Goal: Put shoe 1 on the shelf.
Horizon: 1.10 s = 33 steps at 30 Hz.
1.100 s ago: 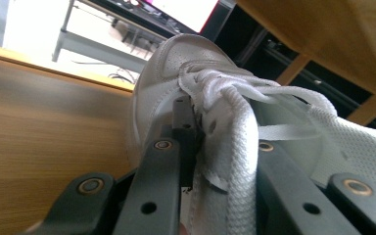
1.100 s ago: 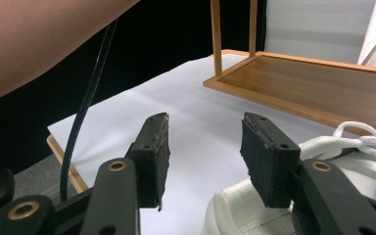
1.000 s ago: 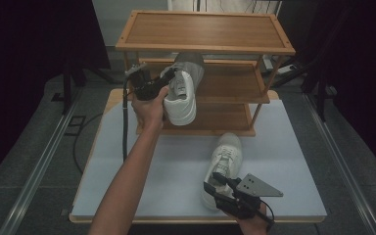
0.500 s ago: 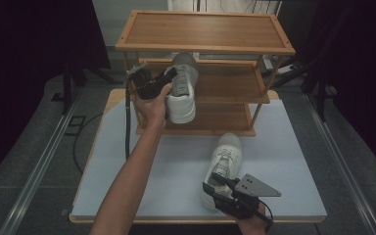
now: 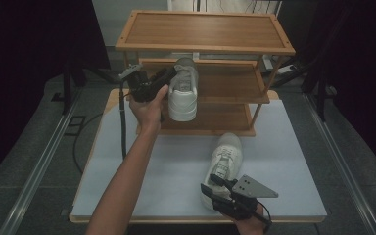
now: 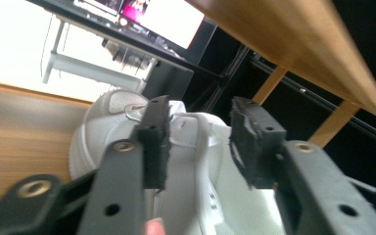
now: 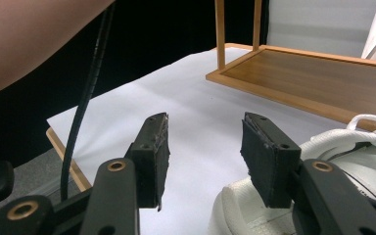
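A white sneaker lies on the rack's middle shelf, its toe reaching over the front edge. My left gripper is at its left side. Its jaws have just been opening and now stand apart, with the sneaker showing in the gap and the pads off it. A second white sneaker lies on the white table mat. Behind its heel my right gripper stands open, with the sneaker beside its right jaw and bare mat between the pads.
The wooden three-tier rack stands at the back of the table, its bottom shelf low over the mat. The left gripper's black cable hangs down to the table's left edge. A forearm crosses the mat's left half.
The left gripper's jaws have opened off the sneaker on the middle shelf, and the hand has drawn slightly away. The right gripper and the sneaker on the mat have not moved.
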Motion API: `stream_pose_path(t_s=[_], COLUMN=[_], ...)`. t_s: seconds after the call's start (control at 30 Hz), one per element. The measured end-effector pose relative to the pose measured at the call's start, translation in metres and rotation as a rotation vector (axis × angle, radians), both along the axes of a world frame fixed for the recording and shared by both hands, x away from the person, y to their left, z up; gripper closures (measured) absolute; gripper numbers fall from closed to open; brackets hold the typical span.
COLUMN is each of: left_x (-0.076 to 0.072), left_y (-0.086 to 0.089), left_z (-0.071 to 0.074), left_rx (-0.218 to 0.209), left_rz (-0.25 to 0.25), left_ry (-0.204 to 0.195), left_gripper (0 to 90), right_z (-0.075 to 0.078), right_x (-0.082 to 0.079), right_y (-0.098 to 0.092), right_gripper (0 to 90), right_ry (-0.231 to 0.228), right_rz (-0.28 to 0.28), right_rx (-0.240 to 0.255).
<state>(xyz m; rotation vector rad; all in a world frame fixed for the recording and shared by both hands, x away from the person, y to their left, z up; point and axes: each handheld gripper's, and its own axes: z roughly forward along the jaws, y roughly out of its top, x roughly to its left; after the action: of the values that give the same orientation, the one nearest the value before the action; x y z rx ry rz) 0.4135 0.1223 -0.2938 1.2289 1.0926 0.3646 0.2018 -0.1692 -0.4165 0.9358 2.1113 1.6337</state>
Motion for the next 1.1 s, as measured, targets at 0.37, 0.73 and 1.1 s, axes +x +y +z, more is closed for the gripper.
stream_pose_path(t_s=[0.37, 0.73, 1.1], left_x=[-0.057, -0.071, -0.072], left_y=[0.013, -0.014, -0.032], left_z=[-0.007, -0.035, -0.032], left_rx=[0.071, 0.111, 0.152], left_rz=[-0.152, -0.247, -0.263], left_ry=[-0.073, -0.046, -0.045], left_gripper=[89.5, 90.0, 89.8], right_z=[0.001, 0.001, 0.000], right_x=[-0.001, -0.001, -0.001], right_y=[0.001, 0.003, 0.003], right_gripper=[52.6, 52.3, 52.1], right_ry=[-0.008, -0.011, -0.007], right_rz=[-0.005, -0.004, 0.000], right_rx=[-0.003, -0.006, -0.012])
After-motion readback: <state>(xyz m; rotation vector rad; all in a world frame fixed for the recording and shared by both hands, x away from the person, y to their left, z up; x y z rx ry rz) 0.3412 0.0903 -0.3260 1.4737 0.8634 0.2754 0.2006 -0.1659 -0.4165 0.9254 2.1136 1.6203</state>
